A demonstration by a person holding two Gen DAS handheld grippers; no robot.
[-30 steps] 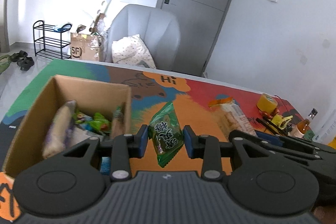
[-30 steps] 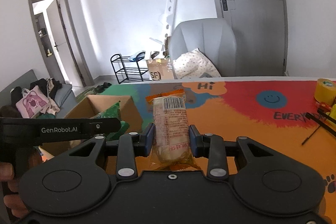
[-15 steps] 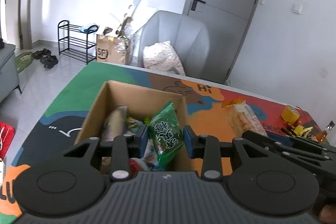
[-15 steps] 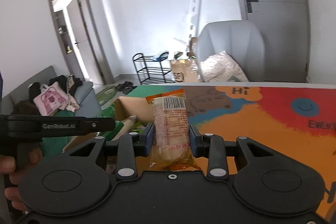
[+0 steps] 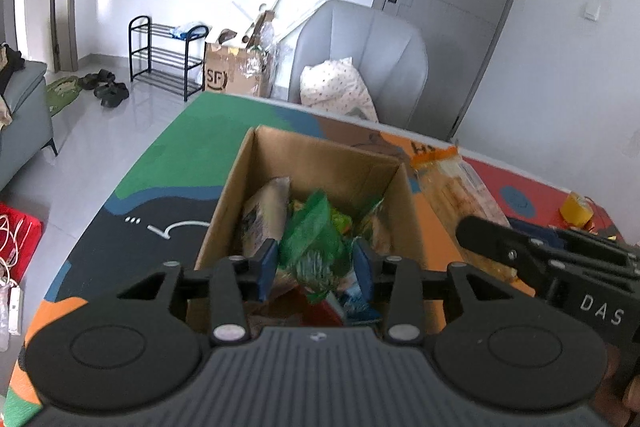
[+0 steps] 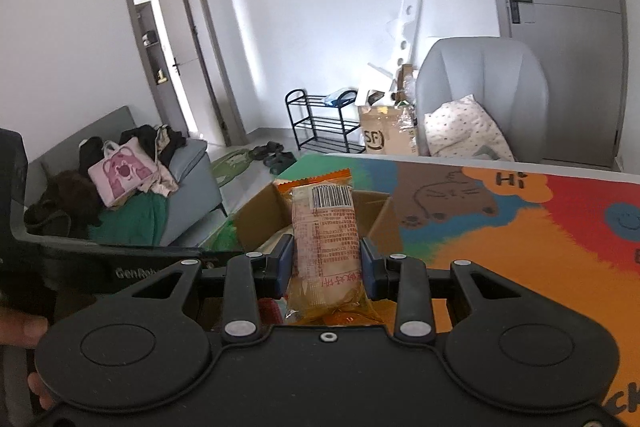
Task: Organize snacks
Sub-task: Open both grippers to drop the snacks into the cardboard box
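left tongs [image 5: 316,269] tilted over box [image 5: 320,155], just opening, green packet [image 5: 312,247] loose between | right tongs [image 6: 324,269] clamp orange packet [image 6: 326,243]

Cardboard box [image 5: 320,163] on the table [image 5: 168,167], snack packets inside, armchair [image 5: 360,55] behind table, shoe rack [image 5: 160,59] left of it.

A tabletop [image 5: 168,163] covered with a bright cartoon-printed mat in green, black, orange, blue and red carries the things. An open brown cardboard box [image 5: 320,155] partly filled with snack packets stands on it near the centre. Toward three o'clock from the box, near the right edge, lies a yellow roll of tape [image 5: 576,213], beside some small blurred items that cannot be told apart.
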